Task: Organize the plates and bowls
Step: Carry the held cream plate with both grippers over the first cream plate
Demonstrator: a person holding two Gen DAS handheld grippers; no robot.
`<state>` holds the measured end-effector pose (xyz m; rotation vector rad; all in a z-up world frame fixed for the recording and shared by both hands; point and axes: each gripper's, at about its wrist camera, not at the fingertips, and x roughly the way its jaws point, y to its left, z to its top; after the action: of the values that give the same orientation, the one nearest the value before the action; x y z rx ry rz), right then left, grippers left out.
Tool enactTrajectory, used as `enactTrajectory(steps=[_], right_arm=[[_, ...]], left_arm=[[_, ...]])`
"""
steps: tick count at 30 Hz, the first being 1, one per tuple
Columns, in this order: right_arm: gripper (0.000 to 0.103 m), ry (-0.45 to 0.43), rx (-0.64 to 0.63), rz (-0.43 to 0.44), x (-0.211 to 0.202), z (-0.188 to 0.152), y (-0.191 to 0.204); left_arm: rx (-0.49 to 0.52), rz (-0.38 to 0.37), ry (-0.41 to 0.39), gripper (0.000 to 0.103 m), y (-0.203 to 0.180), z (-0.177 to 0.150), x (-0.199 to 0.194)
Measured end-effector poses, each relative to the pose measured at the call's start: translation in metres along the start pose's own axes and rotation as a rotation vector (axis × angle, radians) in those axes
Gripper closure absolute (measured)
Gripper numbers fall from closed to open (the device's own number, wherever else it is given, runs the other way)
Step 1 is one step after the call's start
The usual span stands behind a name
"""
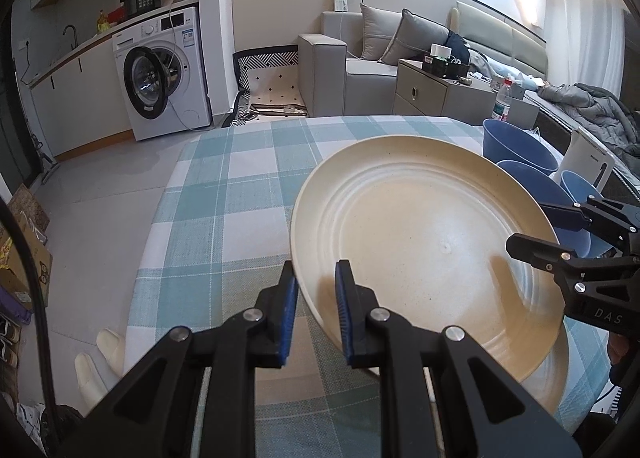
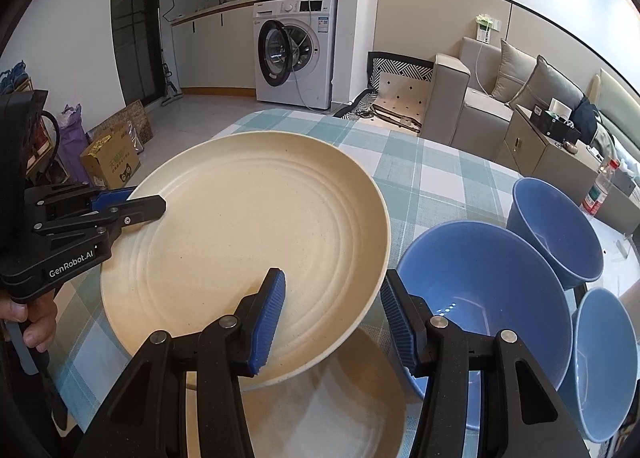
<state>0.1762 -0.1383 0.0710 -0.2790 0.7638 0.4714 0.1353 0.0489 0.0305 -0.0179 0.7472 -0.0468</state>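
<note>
**Left-wrist view: cream plate held up over a second plate**

Left-wrist view puts our left gripper at the near rim of a cream plate, its jaws clamped on that rim, one blue pad under the edge and one inside the dish. The plate sits tilted and raised above the table, which is covered in a blue-and-white checked cloth. Below its near edge we see a second cream plate lying flat on the cloth.

From the right-wrist view, our right gripper straddles the opposite rim of the raised plate. Its jaws stand apart: the left pad lies over the inside of the dish, the right pad sits outside the rim, and we see a clear gap between that pad and the plate's edge. The lower plate shows beneath, between the gripper's arms.

Three blue bowls stand on the table just to the right of the plates, close together, the nearest one almost touching the raised plate's rim. A person's fingers wrap the handle of the left gripper at the left edge of that view.

Behind the table we see a washing machine with its door ajar and a grey sofa.
</note>
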Motion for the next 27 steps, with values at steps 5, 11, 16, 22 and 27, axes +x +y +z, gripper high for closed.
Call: enactTrajectory(steps=[5,11,16,22,27], right_arm=[[0.051,-0.008,0.009,-0.003,-0.009,-0.005,-0.003],[0.051,-0.011,0.016,-0.003,-0.017,-0.016,-0.007],[0.051,-0.015,0.023,0.0,-0.024,-0.022,-0.008],[0.051,-0.016,0.023,-0.003,-0.031,-0.029,-0.014],[0.051,-0.023,0.024,-0.005,-0.04,-0.038,-0.013]], left_arm=[[0.013,-0.001,-0.007,0.087,-0.006,0.0,-0.004],[0.023,-0.006,-0.013,0.087,-0.013,-0.002,-0.009],[0.033,-0.004,-0.013,0.087,-0.019,-0.006,-0.014],[0.044,-0.013,-0.015,0.087,-0.026,-0.011,-0.02],[0.053,-0.016,-0.011,0.087,-0.031,-0.015,-0.023]])
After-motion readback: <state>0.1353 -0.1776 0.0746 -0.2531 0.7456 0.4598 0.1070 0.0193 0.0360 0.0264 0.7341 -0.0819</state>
